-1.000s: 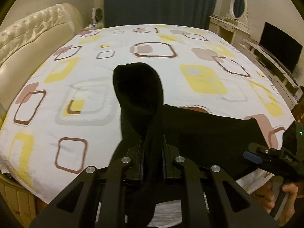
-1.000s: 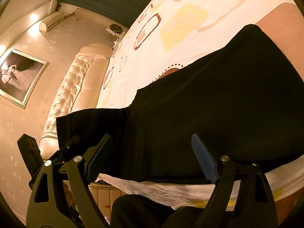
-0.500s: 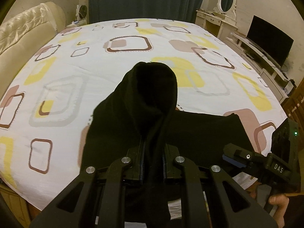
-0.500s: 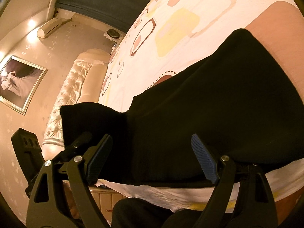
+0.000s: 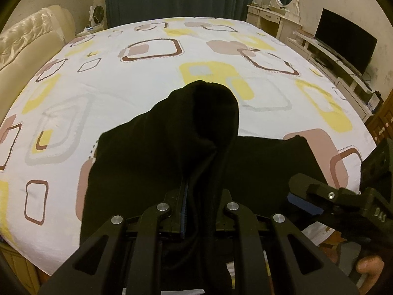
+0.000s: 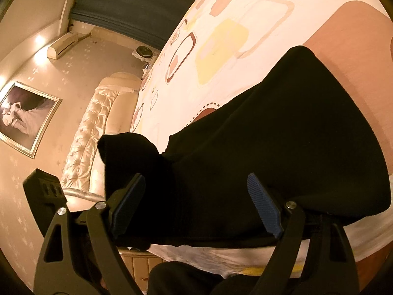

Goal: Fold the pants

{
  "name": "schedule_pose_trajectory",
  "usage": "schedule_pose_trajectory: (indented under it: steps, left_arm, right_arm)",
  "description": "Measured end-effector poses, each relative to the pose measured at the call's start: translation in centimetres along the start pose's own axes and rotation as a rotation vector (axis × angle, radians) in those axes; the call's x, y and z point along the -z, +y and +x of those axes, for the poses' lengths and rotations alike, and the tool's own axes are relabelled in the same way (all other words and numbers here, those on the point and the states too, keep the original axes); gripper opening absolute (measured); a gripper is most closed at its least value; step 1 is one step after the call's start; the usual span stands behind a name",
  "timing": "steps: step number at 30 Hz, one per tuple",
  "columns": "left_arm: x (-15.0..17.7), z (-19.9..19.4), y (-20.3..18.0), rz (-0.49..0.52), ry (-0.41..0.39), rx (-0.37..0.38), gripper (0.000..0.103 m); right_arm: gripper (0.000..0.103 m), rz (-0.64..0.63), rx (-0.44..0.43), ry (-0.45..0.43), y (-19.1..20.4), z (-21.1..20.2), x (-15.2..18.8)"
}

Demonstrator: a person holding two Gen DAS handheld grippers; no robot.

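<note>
Fold in progress, judged roughly mid-way. Black pants (image 5: 152,172) are laid near the front edge of the bed (image 5: 152,91), on the patterned sheet. One end of the cloth is pinched in the left claw (image 5: 196,211), whose fingers are closed tight on it; the gripped part is held up off the bed and bunched into a rounded hump above the flat layer. In the right wrist view the same hump (image 6: 127,150) is seen raised at the left end of the pants (image 6: 270,147), over the flat part.

Right claw (image 6: 196,201) is spread wide, nothing gripped. Its blue pads (image 6: 262,204) are seen on either side of the near edge of the cloth; whether the cloth is touched cannot be told. The right claw is also seen from the left camera at the lower right (image 5: 309,196), with a fingertip of the person's hand (image 5: 368,265) below it.

Done, as far as shown: pants look already doubled to a compact dark rectangle, right end flat on the sheet. Left, by judgement: the lifted end is to be carried over and laid down on the flat part, released, then smoothed. Layer count cannot be told; cloth is too dark for seams.

Writing: "DAS" is read on the body of the right claw (image 5: 379,217). No brand or label is seen on the pants. Nothing legible on the television (image 5: 343,41) or the framed picture (image 6: 24,118).
</note>
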State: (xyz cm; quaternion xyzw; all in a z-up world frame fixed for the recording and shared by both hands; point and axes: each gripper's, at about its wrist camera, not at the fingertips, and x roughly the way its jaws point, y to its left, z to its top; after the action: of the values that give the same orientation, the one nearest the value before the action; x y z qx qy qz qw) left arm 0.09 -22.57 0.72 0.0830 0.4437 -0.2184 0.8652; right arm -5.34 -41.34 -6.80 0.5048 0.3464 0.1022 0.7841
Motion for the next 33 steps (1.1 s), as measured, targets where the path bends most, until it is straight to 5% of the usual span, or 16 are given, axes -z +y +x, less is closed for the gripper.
schedule_pose_trajectory:
  steps: [27, 30, 33]
  left_arm:
    - [1.8, 2.6, -1.6, 0.048, 0.010, -0.011, 0.021]
    - [2.1, 1.6, -2.0, 0.071, -0.017, 0.010, 0.036]
    - [2.3, -0.8, -1.9, 0.079, -0.073, 0.057, 0.065]
  right_arm:
    - [0.085, 0.013, 0.003, 0.000, -0.2, 0.2, 0.0]
    - [0.085, 0.013, 0.004, -0.001, -0.1, 0.2, 0.0]
    - [0.085, 0.009, 0.006, -0.002, -0.1, 0.1, 0.0]
